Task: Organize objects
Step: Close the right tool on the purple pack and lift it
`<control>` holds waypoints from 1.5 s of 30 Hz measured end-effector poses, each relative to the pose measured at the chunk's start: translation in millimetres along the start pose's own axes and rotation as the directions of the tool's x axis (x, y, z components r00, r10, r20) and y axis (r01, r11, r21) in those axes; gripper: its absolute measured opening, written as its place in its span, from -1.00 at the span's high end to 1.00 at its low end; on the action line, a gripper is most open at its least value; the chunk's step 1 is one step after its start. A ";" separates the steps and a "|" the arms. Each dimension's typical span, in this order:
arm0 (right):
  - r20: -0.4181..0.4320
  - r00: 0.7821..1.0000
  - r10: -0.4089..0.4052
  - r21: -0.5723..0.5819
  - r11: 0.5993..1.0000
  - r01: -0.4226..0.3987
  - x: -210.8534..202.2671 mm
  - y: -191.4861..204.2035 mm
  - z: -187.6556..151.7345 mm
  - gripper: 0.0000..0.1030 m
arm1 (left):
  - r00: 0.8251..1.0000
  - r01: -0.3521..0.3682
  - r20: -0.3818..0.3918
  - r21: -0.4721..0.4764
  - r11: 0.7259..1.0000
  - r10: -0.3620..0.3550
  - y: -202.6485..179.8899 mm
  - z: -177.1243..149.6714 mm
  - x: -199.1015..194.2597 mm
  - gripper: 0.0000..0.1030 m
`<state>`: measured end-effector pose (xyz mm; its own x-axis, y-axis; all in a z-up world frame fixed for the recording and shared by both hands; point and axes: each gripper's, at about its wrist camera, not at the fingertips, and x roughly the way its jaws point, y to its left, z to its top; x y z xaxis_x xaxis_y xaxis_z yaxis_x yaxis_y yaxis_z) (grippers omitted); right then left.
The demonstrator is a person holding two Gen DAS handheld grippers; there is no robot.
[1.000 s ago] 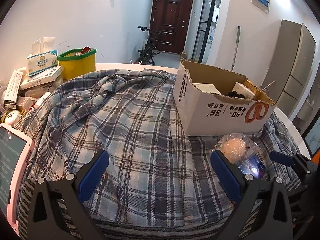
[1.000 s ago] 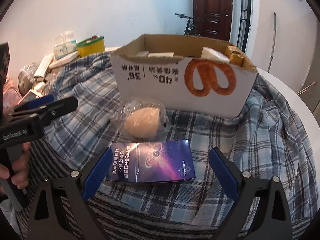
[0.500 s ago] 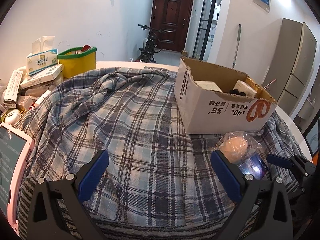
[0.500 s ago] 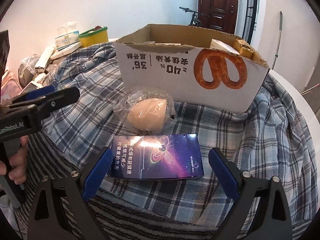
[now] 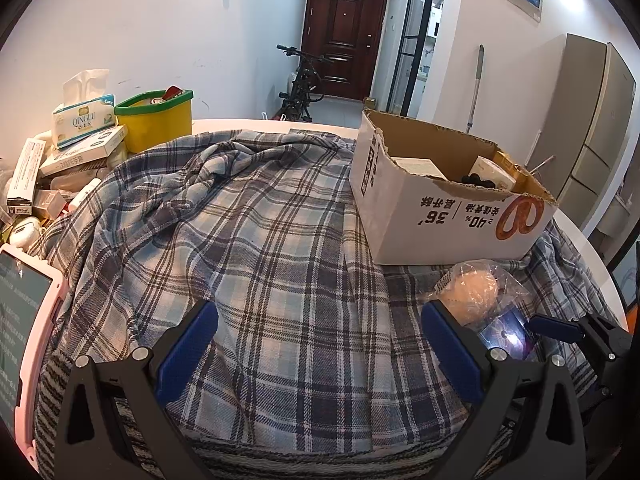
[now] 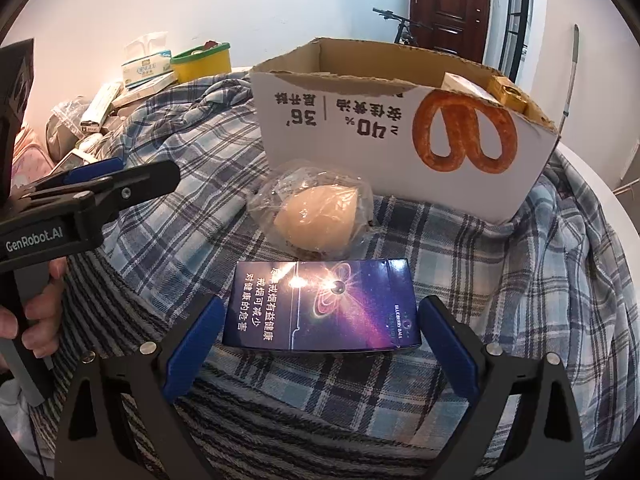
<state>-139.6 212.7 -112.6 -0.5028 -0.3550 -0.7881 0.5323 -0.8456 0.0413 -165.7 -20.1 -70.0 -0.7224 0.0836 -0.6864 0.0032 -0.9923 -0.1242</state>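
A dark blue and purple flat box lies on the plaid cloth, its near end between the blue pads of my open right gripper, not touched. Just behind it rests a beige sponge in a clear bag, against the open cardboard box that holds several small packs. In the left wrist view my left gripper stands open over bare plaid cloth, with the bagged sponge, the blue box and the cardboard box to its right.
At the far left sit a tissue pack, a yellow tub with green rim, stacked small cartons and a pink-cased tablet. A white round table edge shows right of the cloth. A bicycle stands by the door.
My right gripper has moved forward and down, so the blue box now lies between its pads. The left gripper has hardly moved.
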 end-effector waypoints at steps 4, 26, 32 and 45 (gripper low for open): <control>-0.005 1.000 -0.004 -0.007 1.000 0.004 1.4 2.3 0.3 -0.89 | 1.000 0.001 0.002 0.001 1.000 -0.001 -0.7 0.0 0.1 -1.00; -0.092 0.995 -0.033 -0.045 0.999 0.029 19.1 7.3 -0.4 -0.93 | 1.000 0.000 0.001 0.013 1.000 0.000 -3.7 -0.1 -0.4 -1.00; 0.063 0.997 -0.050 0.045 0.998 0.047 -10.9 -8.7 -0.7 -0.91 | 1.000 0.003 0.004 0.008 1.000 -0.003 -4.4 -0.9 -1.0 -1.00; 0.366 0.918 -0.155 0.216 0.973 0.078 -68.0 -38.0 2.7 -0.91 | 0.996 0.080 0.042 0.032 0.996 -0.082 -5.9 1.0 -7.5 -1.00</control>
<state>-127.5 267.8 -58.9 -0.7931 -0.3409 -0.5048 0.3316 -0.9368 0.1116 -161.0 -14.9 -63.4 -0.7489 0.1603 -0.6430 -0.0771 -0.9848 -0.1558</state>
